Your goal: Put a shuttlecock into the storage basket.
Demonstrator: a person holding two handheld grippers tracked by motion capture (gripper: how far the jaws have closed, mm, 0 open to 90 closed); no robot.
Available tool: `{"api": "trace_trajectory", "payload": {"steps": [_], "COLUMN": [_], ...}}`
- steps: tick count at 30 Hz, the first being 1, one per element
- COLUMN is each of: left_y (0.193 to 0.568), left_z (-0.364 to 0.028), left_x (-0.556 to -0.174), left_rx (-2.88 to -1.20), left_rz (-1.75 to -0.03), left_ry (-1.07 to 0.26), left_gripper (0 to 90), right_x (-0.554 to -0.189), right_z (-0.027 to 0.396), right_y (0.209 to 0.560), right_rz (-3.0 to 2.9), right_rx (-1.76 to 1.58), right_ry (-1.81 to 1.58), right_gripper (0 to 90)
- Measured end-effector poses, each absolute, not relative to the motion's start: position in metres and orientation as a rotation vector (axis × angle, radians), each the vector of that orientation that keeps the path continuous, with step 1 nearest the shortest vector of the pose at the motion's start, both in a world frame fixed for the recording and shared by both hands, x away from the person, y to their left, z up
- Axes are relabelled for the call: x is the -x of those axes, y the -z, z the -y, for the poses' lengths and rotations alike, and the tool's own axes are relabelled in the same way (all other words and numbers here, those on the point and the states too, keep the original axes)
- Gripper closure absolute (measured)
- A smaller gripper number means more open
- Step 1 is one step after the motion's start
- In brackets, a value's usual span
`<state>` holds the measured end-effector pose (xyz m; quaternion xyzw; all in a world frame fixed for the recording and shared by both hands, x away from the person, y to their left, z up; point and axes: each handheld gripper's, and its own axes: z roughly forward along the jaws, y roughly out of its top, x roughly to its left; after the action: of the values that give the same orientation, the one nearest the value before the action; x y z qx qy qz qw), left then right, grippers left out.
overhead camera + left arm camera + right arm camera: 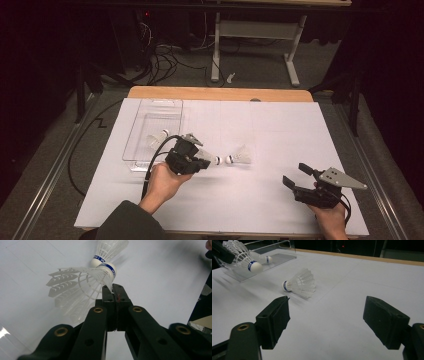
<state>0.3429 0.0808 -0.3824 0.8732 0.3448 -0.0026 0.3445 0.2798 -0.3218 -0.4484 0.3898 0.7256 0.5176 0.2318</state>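
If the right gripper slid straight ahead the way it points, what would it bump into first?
Probably the loose shuttlecock lying on the white table. The open right gripper points slightly to its right, though, so depth makes this uncertain; it might just pass beside it.

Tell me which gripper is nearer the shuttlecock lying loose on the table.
Left. The left gripper, shut on another shuttlecock, sits just beside the loose shuttlecock; the right gripper hangs open, farther off toward the person.

Black hand-held gripper [209,163]; brass rivets

No legible text — just blurred white marks on the shuttlecock's [106,268] blue band.
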Motion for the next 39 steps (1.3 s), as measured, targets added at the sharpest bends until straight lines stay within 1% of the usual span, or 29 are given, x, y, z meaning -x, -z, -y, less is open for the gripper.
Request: {"api": "trace_trajectory", "payload": {"steps": [39], "left_y": [0.373], "left_z": [-0.094], "left_x": [-0.346], "left_rx": [-2.228], "left_rz": [-0.912], "left_ry": [-0.037], "left_gripper": [89.3], "right_x": [-0.28], "right_z": [0.322], "right_y": [0.448], "right_rz": [-1.995], "right_rx": [-1.069], "right_ry": [-1.424], "right_gripper": [21.7]}}
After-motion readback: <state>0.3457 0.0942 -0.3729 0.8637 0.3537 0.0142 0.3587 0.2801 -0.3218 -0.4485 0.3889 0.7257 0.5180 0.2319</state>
